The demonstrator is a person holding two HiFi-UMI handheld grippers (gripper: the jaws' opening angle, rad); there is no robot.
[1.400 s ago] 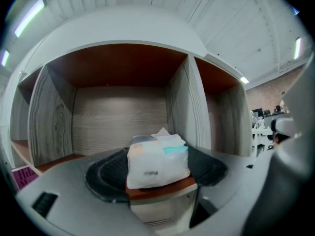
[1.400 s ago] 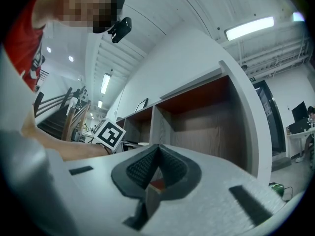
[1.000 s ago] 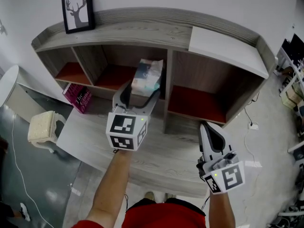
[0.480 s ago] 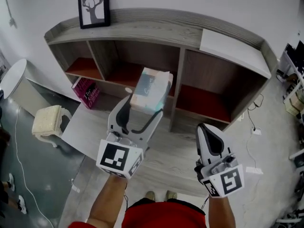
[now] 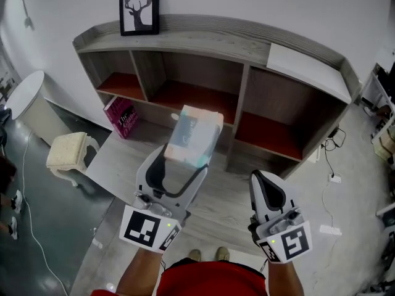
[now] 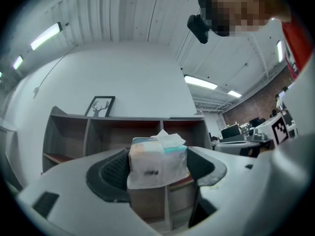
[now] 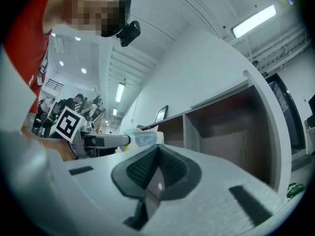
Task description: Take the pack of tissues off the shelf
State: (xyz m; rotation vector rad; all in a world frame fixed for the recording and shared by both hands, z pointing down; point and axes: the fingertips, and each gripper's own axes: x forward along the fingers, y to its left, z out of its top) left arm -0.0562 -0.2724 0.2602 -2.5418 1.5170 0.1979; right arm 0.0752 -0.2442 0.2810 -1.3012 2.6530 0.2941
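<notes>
The pack of tissues (image 5: 192, 136) is a soft white and teal packet, held in the air in front of the grey shelf unit (image 5: 253, 42). My left gripper (image 5: 186, 154) is shut on the pack, one jaw on each side. In the left gripper view the pack of tissues (image 6: 157, 161) sits squeezed between the dark pads, with a tissue poking out on top. My right gripper (image 5: 266, 187) hangs lower right, jaws together and empty. In the right gripper view its pads (image 7: 170, 168) meet, and the pack of tissues (image 7: 140, 140) shows at the left.
A framed deer picture (image 5: 139, 7) stands on the shelf top, and a white board (image 5: 303, 64) lies at its right end. A pink book (image 5: 121, 117) leans by the shelf's lower left. A cream stool (image 5: 69, 154) and a round white table (image 5: 21, 94) stand to the left.
My left gripper has drawn back from the middle compartment with the pack, which now hangs clear of the shelf. The right gripper has drifted back a little too.
</notes>
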